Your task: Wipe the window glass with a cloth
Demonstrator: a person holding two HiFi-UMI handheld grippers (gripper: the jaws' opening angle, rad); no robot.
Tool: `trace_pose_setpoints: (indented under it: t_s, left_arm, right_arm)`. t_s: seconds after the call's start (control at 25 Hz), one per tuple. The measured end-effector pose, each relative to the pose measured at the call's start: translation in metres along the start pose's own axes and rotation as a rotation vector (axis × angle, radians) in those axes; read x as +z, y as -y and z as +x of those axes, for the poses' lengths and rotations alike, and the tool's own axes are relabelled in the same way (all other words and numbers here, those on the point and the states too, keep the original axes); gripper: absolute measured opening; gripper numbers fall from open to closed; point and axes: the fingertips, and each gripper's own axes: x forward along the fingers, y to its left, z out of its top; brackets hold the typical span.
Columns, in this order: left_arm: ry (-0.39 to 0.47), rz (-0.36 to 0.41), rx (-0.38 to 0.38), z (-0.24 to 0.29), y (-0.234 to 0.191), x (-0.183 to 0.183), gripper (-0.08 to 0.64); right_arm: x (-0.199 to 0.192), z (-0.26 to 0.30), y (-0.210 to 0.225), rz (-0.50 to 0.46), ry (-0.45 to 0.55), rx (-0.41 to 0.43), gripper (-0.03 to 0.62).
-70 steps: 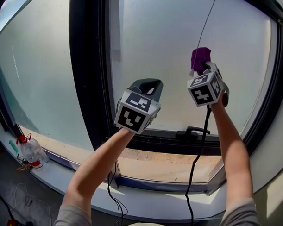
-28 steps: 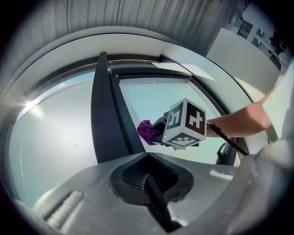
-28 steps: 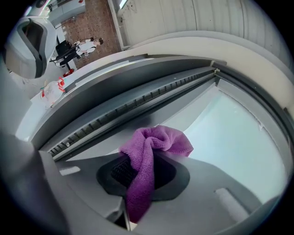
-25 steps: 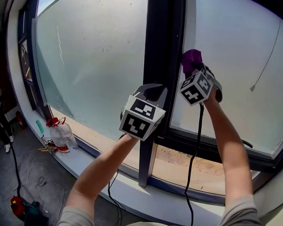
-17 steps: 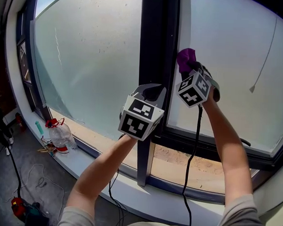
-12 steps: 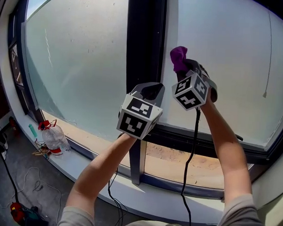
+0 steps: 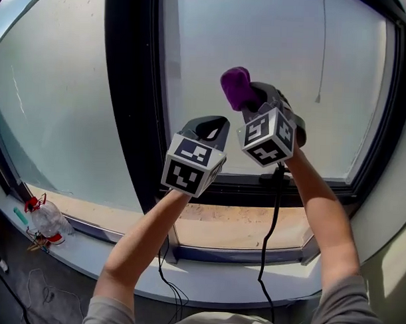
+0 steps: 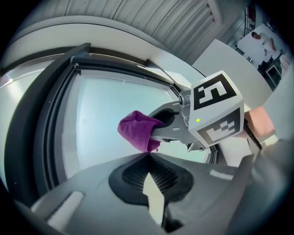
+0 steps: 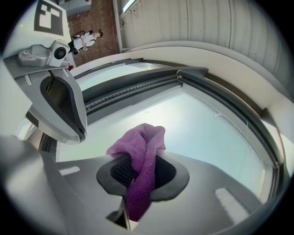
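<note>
The right gripper [image 7: 256,100] is squeezed tight on a purple cloth [image 7: 235,86]. The cloth is stuck between its two jaws. One bunched end pokes out past the tips, and the other end hangs down inside the jaws toward the handle. The bunched end is held up in front of the window glass [image 7: 260,40], at about the middle of the right pane. I cannot tell if the cloth touches the glass.

The left gripper [image 7: 207,128] is just beside the right one, a bit lower and to its left. Its jaws are pressed together with nothing between them. It points up at the cloth, which sits just above its tips.

A black cable [image 7: 270,213] hangs down from the right gripper along the person's arm.

A thick dark window post [image 7: 129,89] stands to the left of both grippers, between the two panes. A thin cord [image 7: 321,49] hangs down in front of the glass, to the right of the cloth.

Far down on the left, a clear plastic bottle [image 7: 47,219] with a red top lies on the window ledge [image 7: 205,284].
</note>
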Motion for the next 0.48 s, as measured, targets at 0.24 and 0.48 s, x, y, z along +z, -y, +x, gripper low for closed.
trace_pose_setpoints:
  t_s: [0.24,0.48]
  left_arm:
    - [0.031,-0.001,-0.092,0.045,0.056,0.016,0.000]
    - [0.046,-0.008,-0.169,0.087,0.107,0.022,0.000]
  right_arm:
    - [-0.083,-0.036,0.041,0.029,-0.116,-0.056,0.094]
    - [-0.165,-0.066,0.074,0.053,-0.220,-0.112,0.094]
